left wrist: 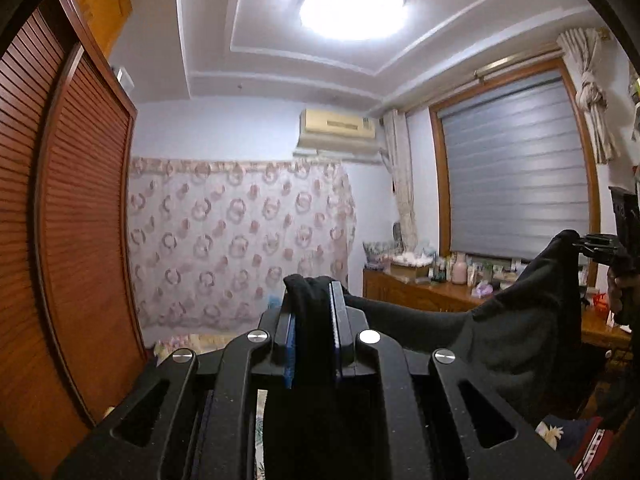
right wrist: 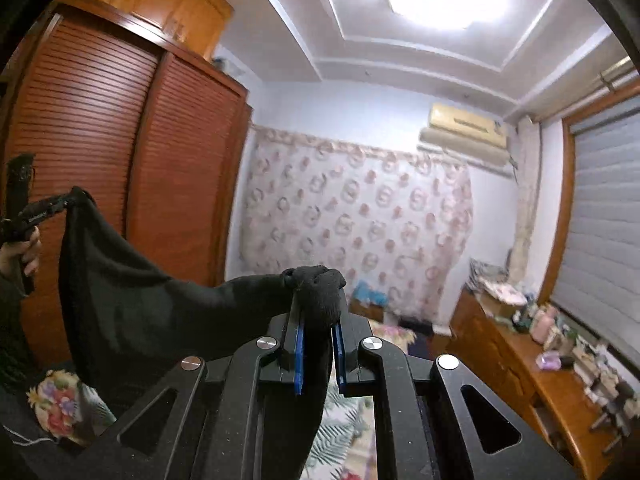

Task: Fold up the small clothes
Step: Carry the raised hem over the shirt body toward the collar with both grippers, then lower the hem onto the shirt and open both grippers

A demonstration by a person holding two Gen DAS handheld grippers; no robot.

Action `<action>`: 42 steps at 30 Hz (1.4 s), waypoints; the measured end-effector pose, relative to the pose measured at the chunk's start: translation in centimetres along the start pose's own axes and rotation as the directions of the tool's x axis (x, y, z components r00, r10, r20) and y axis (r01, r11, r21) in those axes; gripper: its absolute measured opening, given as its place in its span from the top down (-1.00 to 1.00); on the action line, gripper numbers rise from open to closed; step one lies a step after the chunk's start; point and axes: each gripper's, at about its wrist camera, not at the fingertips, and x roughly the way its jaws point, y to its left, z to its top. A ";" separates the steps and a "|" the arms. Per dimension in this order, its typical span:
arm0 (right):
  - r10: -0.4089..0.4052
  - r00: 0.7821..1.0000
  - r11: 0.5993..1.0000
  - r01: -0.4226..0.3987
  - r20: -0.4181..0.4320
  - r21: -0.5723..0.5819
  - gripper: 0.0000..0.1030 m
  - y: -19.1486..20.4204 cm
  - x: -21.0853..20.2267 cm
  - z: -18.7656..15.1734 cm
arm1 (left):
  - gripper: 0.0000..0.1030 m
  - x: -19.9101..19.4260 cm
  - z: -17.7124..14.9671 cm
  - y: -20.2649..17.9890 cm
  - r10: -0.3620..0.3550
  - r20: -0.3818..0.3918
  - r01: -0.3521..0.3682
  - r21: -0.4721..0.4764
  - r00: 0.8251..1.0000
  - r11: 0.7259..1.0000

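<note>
A small black garment (left wrist: 516,320) hangs stretched in the air between my two grippers, both pointing level into the room. My left gripper (left wrist: 314,292) is shut on one top corner, a bunch of black cloth sticking out between its blue pads. The garment (right wrist: 132,300) sags in a curve across the right wrist view. My right gripper (right wrist: 318,288) is shut on the other top corner. In the left wrist view the right gripper (left wrist: 580,242) shows at the far right, pinching the cloth. In the right wrist view the left gripper (right wrist: 70,200) shows at the far left, with a hand (right wrist: 24,252) on its handle.
A louvered wooden wardrobe (left wrist: 76,220) stands on the left. A patterned curtain (left wrist: 240,240) covers the far wall under an air conditioner (left wrist: 338,124). A wooden dresser (right wrist: 532,364) crowded with bottles runs under the blinded window (left wrist: 516,172). Floral bedding (right wrist: 60,404) lies below.
</note>
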 end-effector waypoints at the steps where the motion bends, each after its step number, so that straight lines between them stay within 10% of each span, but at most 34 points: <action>1: -0.008 1.000 1.000 0.008 -0.023 0.005 0.78 -0.2 1.4 -0.8 | 0.72 1.3 -0.6 0.1 0.000 -0.015 0.000 0.001 1.000 1.000; 19: 0.009 0.925 0.987 0.053 -0.379 0.152 0.78 -3.1 28.2 -11.7 | 0.72 27.6 -16.1 0.8 0.056 -0.399 -0.044 0.041 0.915 0.998; 32: 0.086 0.858 0.972 0.040 -0.506 0.232 0.78 -10.8 36.2 -11.9 | 0.72 37.6 -22.6 1.9 0.064 -0.577 -0.055 0.033 0.814 0.998; 42: 0.104 0.818 0.965 0.055 -0.566 0.255 0.78 -11.6 39.6 -12.9 | 0.68 41.1 -24.8 2.5 0.050 -0.632 -0.051 0.016 0.773 0.999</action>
